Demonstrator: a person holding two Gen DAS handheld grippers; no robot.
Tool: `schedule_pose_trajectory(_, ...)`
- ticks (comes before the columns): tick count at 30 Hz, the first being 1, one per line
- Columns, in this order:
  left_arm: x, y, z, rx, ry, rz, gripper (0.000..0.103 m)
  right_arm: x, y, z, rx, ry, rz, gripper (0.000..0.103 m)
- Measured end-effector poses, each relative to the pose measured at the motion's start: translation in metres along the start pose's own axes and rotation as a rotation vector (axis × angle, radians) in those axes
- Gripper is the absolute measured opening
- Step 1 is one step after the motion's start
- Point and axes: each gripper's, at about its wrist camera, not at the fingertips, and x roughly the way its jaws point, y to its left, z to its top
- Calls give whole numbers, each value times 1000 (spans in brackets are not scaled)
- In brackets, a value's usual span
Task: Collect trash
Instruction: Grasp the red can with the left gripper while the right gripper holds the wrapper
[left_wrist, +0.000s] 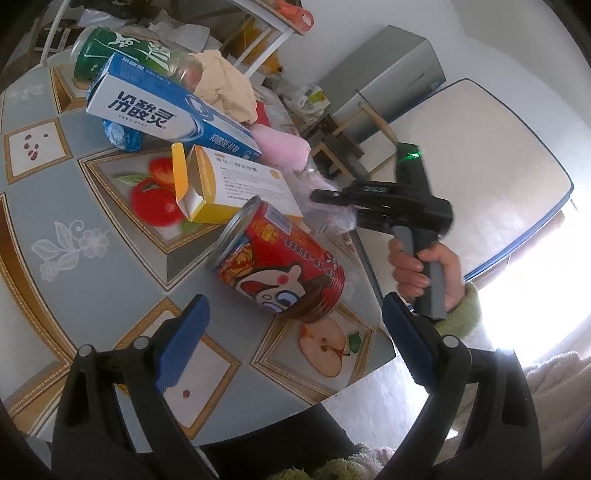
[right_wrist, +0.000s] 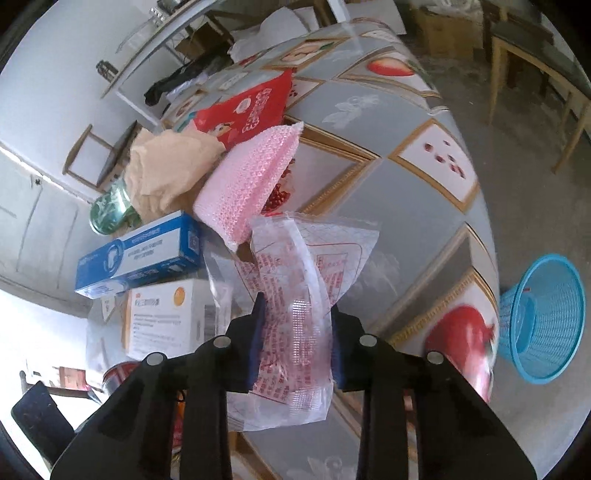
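My right gripper (right_wrist: 297, 343) is shut on a clear plastic wrapper (right_wrist: 295, 280) with red print, which crumples up between its blue pads (right_wrist: 258, 339). In the left wrist view the same right gripper (left_wrist: 325, 201) is held by a hand at the table's right edge, with the wrapper (left_wrist: 341, 218) at its tips. My left gripper (left_wrist: 295, 301) stands open just short of a red drink can (left_wrist: 280, 266) lying on its side, nothing between its fingers. A blue mesh basket (right_wrist: 543, 317) stands on the floor beside the table.
On the fruit-patterned tablecloth (left_wrist: 74, 229) lie an orange-and-white carton (left_wrist: 229, 184), a blue toothpaste box (left_wrist: 166, 110), a green can (left_wrist: 125, 55), crumpled tan paper (left_wrist: 225, 85), pink bubble wrap (right_wrist: 247, 184) and a red pouch (right_wrist: 247, 107). Wooden furniture (right_wrist: 535, 85) stands beyond the table.
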Motion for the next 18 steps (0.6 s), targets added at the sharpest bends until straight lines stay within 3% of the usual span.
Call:
schedule_pose_trajectory(4,3,2,0,-9,12,9,90,-33,7,-20,-16,-71,33,28)
schedule_pose_trajectory(7,10,5,1,-36,29,-1,82,-45,21,-38,-56,-77,86,28)
schedule_pose_trajectory(12,19,12,2,-96,66,-27,70,-37,52,-69,-143,-12,122,28)
schedule_pose_trajectory(18,10,17,4,-135,51,-26,69,-19,67,-104,-149,113,265,28)
